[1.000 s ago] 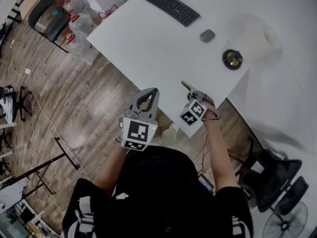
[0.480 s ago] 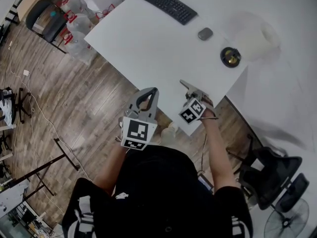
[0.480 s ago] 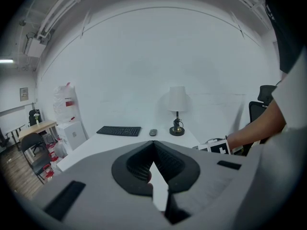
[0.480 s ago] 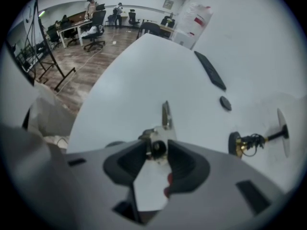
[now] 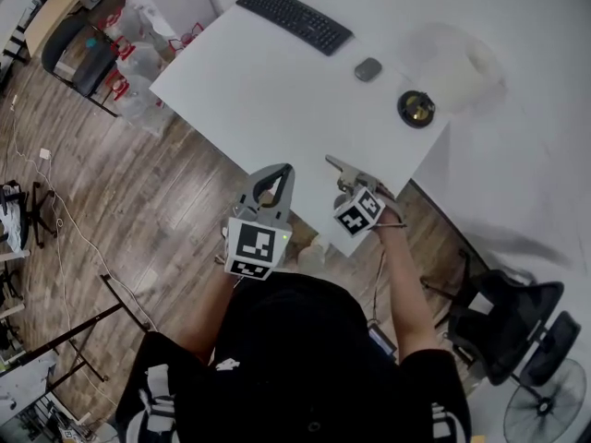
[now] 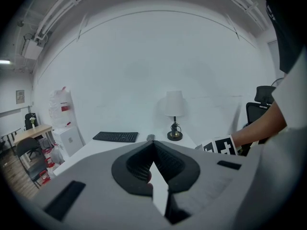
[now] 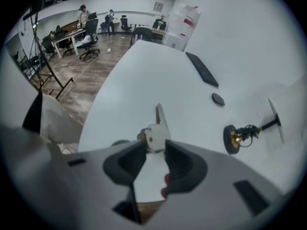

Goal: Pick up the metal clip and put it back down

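The right tongs point steeply down over the table close to its near corner. Their jaws have just been opening and now stand apart, released. The metal clip sits between their tips: its pale body is in the gap, and one long handle points away across the white top. In the right gripper view the clip rests on the table surface, and the pads do not seem to clamp it. From the head view the clip shows only as a small metal sliver at the front of the right tongs, just inside the table's near edge.

The left tongs are held off the table, beyond its near edge and over the wooden floor, pointing nearly level. In the left gripper view the left tongs are clenched, tip against tip, with nothing between them.

Well away from the clip, a black keyboard lies along the table's far edge. A grey mouse sits just beside it. A lamp with a dark round base stands near the table's right corner. A black office chair stands on the floor past that side of the table.
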`<state>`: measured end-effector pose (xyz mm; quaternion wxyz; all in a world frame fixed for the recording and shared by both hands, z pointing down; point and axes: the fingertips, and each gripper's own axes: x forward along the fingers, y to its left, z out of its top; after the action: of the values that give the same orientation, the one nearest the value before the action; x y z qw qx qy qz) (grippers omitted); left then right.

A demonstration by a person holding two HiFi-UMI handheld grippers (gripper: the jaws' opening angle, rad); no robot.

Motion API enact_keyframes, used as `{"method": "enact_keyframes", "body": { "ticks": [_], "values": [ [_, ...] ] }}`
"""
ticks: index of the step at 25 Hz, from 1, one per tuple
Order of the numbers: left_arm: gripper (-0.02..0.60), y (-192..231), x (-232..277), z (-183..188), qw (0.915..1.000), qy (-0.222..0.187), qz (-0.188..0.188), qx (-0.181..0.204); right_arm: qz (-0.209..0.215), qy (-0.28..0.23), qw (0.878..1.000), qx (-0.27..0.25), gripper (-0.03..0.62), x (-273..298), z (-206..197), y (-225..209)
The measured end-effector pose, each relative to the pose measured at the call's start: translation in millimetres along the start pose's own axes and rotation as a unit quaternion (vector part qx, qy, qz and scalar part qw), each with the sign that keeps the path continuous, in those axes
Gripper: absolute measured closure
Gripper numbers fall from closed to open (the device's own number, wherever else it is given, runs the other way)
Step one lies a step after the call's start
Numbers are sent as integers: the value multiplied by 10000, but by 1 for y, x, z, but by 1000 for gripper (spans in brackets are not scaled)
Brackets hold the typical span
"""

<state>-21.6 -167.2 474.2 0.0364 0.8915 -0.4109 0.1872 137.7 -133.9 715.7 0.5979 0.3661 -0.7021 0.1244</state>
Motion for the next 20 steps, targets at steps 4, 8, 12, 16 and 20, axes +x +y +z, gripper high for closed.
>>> {"method": "enact_keyframes", "body": {
  "ticks": [4, 8, 12, 16, 20],
  "values": [
    [558, 0, 2, 11, 9999, -117, -78, 69, 32, -210, 9993, 306, 454, -20, 9, -7],
    [558, 0, 3, 22, 9995, -238, -149, 145, -191, -572, 9962, 627, 499, -45, 22, -23],
    [558, -1, 4, 36, 9988, -391, -195, 222, -475, -1069, 9887, 933, 540, -82, 40, -43],
    [558, -4, 4, 50, 9978, -549, -248, 282, -740, -1608, 9753, 1317, 551, -121, 55, -64],
    [558, 0, 4, 63, 9965, -697, -275, 359, -987, -2180, 9564, 1674, 557, -158, 73, -83]
  ]
}}
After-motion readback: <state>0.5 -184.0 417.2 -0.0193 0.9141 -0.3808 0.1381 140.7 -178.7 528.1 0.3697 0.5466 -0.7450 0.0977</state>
